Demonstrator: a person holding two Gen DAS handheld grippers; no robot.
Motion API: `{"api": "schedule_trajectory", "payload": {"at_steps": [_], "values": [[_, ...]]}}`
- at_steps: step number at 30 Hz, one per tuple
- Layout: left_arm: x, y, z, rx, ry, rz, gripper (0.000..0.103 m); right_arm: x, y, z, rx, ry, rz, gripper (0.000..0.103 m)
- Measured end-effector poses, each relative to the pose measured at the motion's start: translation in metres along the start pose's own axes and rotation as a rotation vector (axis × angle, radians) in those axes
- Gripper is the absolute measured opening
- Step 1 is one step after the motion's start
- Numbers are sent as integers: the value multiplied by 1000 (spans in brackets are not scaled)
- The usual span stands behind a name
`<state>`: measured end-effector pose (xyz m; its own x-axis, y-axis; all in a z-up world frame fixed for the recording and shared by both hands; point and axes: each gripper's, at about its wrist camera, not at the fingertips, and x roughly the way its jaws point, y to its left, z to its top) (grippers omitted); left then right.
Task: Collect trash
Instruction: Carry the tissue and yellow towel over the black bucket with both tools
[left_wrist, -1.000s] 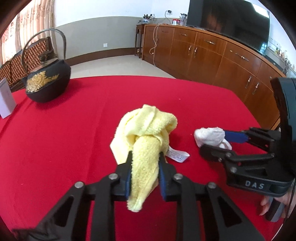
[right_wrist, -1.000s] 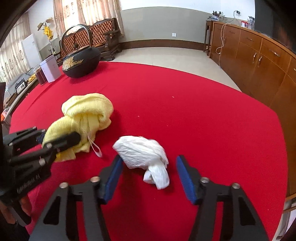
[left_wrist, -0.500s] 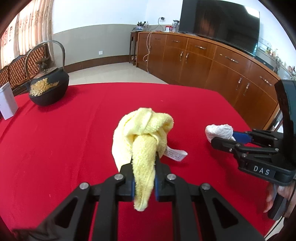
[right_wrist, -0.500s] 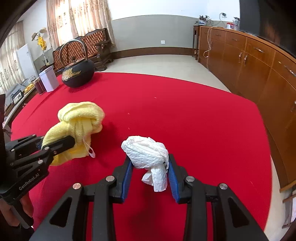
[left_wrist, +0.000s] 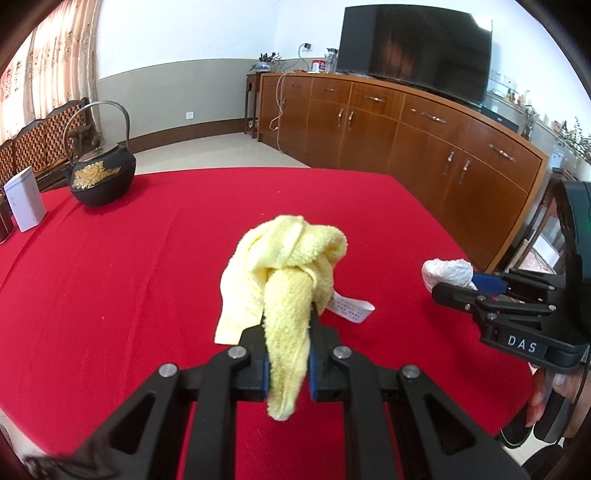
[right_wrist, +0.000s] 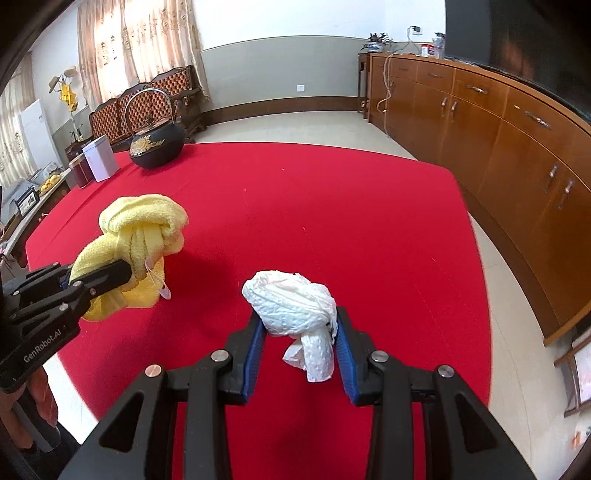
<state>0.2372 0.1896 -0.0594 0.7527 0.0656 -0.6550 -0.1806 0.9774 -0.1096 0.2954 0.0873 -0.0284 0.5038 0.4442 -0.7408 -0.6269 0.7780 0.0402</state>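
Note:
A knotted yellow towel (left_wrist: 288, 266) with a white care label hangs above the red tablecloth (left_wrist: 110, 280), and my left gripper (left_wrist: 287, 360) is shut on its tail. From the right wrist the same yellow towel (right_wrist: 144, 229) shows at the left, held in the left gripper (right_wrist: 99, 277). A crumpled white paper wad (right_wrist: 291, 306) sits pinched between the blue pads of my right gripper (right_wrist: 299, 354), lifted off the cloth. In the left wrist view that paper wad (left_wrist: 447, 271) shows at the tip of the right gripper (left_wrist: 458, 284), with a person's hand below it.
A black iron teapot (left_wrist: 101, 181) with a gold flower stands at the far left of the table, beside a white box (left_wrist: 24, 203) and a dark jar (right_wrist: 79, 171). A long wooden sideboard (left_wrist: 406, 129) with a television runs along the right. The table's edge lies near me.
Both grippers closed on their items, the left on the towel's tail and the right on the paper wad, then lifted them and drew back toward the near edge of the table.

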Motion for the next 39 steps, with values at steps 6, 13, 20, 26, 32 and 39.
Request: {"api": "schedule_trajectory", "payload": {"at_steps": [6,13,20,26,32,39], "values": [[-26,-15,-11,21,-24,-22,15,-39,-8,-26,34,-29,-28,38],[-47,-38,-24,48,-46,-60,15,-82,-25,-57,94,-60,-71,38],[-60,-72,-32,90,-60,-116,15,-122,-48,-86,149,-87,-118,38],[-64,-98,-37,126,-60,-160,15,-149,-67,-107,187,-99,-164,38],[-64,-130,-41,171,-59,-217,15,-175,-91,-130,241,-111,-214,38],[-63,-178,-48,231,-55,-307,15,-205,-124,-161,305,-110,-292,38]]}}
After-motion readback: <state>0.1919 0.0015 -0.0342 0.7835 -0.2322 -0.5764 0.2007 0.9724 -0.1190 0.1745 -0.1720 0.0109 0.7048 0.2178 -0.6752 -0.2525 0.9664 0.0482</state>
